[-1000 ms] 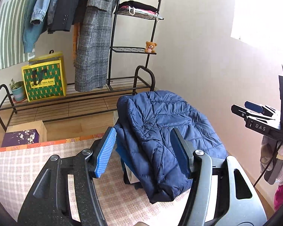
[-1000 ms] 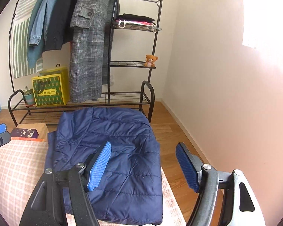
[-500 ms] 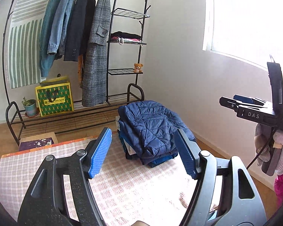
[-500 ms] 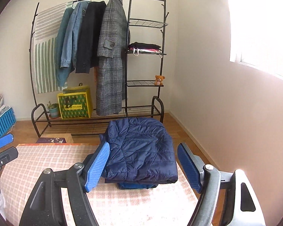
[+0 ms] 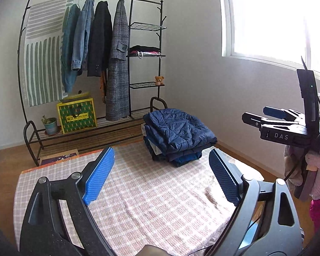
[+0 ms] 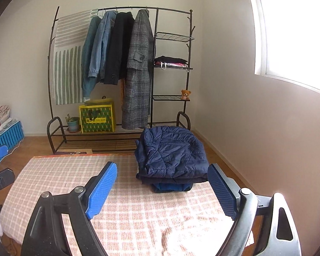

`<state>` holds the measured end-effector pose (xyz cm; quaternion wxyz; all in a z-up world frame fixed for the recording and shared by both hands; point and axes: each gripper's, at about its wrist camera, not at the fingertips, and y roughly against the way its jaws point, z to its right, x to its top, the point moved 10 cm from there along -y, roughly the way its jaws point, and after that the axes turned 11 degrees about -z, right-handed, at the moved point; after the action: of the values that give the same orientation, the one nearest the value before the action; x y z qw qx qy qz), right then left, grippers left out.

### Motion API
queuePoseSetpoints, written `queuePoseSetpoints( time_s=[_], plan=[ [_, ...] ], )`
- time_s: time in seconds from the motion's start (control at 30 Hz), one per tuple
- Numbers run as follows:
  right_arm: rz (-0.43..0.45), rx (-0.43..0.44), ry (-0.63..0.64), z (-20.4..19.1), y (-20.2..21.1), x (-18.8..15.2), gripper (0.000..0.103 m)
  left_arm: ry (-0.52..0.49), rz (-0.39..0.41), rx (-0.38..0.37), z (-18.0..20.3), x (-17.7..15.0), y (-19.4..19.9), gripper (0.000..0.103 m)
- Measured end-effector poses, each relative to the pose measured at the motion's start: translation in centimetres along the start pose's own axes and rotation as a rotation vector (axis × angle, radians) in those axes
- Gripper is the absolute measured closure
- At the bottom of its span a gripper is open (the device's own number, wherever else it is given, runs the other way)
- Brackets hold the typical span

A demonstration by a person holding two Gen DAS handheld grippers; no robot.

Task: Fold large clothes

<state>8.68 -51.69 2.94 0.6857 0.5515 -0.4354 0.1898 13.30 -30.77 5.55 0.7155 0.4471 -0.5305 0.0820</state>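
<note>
Navy folded jacket (image 6: 170, 151) well beyond both empty, wide-spread tongs (image 5: 160, 179) (image 6: 162, 189).

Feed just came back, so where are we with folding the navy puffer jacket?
Done: the navy puffer jacket lies folded on top of a stack of folded clothes at the far corner of the checked cloth. In hand: nothing; left claw and right claw have just been opening, both empty. Left: no unfolded garment on the cloth.
</note>
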Motion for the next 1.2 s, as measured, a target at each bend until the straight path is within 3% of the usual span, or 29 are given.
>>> queuePoseSetpoints(
  time_s=[0.27,0.53,1.2],
  plan=[
    [-0.029,0.018,-0.023,-2.0,-3.4,-4.3,0.012,0.026,-0.017,0.023,-1.0,-4.0,-0.2,0.000],
    [-0.030,-0.005,-0.034,-2.5,-6.9,-7.3,0.001,0.073,-0.063,0.073,-3.0,-6.7,-3.3,0.000],
    [-0.049,-0.014,-0.044,-2.8,-9.5,-9.2,0.000,0.043,-0.114,0.106,-3.9,-9.1,-5.2,0.000]
  ],
)
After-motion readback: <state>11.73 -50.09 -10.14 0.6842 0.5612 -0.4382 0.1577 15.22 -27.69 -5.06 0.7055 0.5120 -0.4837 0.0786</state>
